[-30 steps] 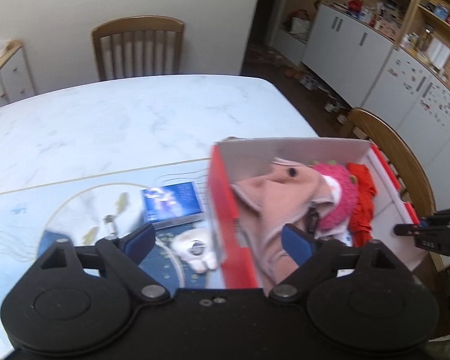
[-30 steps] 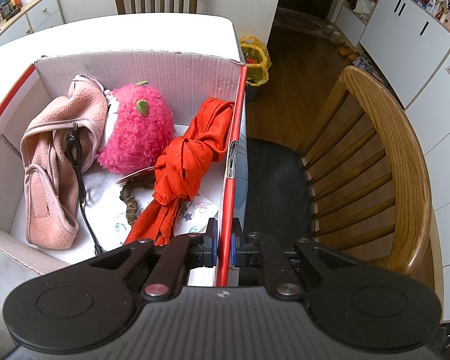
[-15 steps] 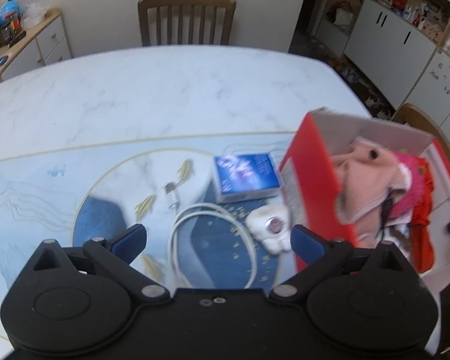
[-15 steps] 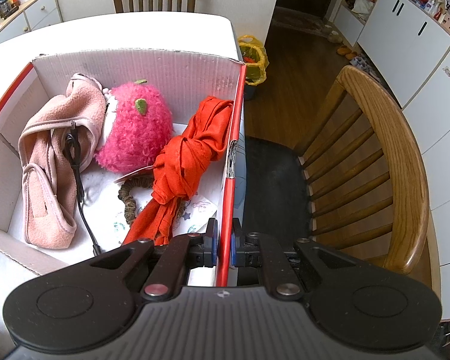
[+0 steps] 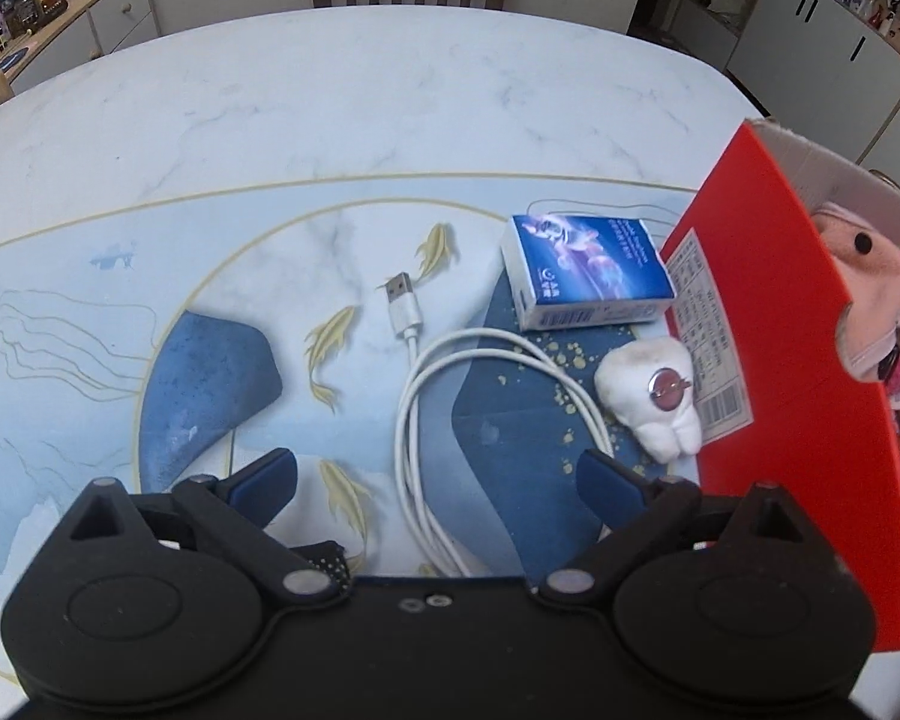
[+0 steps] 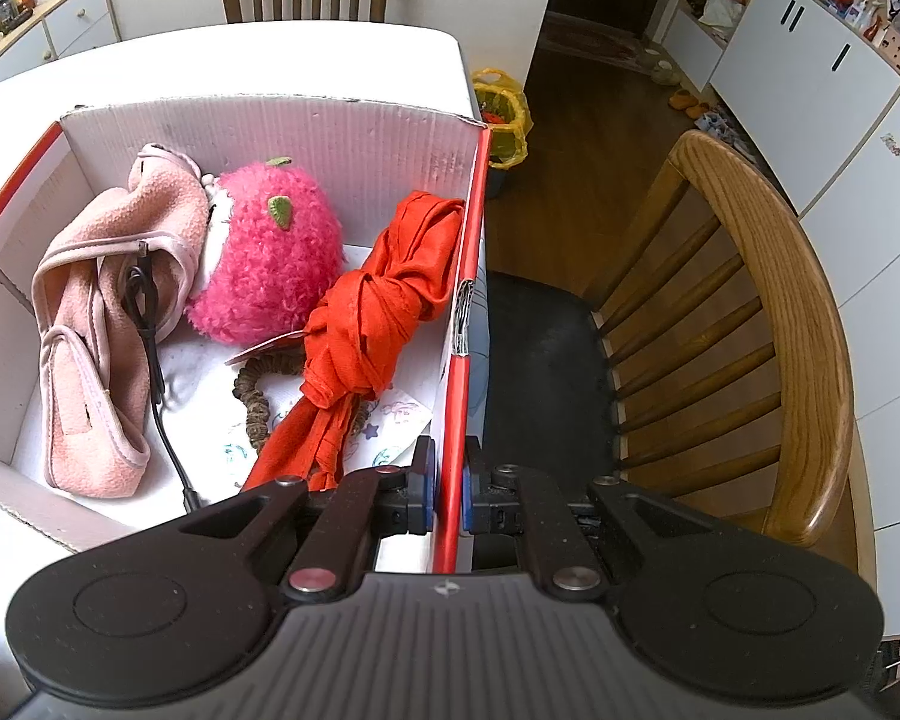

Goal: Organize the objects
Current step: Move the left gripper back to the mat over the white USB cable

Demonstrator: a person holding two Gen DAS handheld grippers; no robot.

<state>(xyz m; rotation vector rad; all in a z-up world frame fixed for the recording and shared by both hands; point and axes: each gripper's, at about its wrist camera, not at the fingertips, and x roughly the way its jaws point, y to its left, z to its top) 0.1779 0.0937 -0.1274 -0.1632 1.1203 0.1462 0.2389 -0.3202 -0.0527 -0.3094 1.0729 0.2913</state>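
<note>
Your worktop (image 5: 342,108) is white marble, veined grey, with gold fish and deep blue patches. On it you have a white cable (image 5: 426,408), a white tooth-shaped plush (image 5: 660,402) with a red badge, and at 1 o'clock a blue-and-white packet (image 5: 588,270). The box (image 6: 330,132) is red outside, white inside, holding a hot-pink plush (image 6: 270,252), pale pink fabric (image 6: 90,312), orange-red cloth (image 6: 384,300) and a black cord (image 6: 150,336).

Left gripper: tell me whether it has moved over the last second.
Yes. The left gripper has swung left, away from the red cardboard box, and now hangs open above the white USB cable on the table.
</note>
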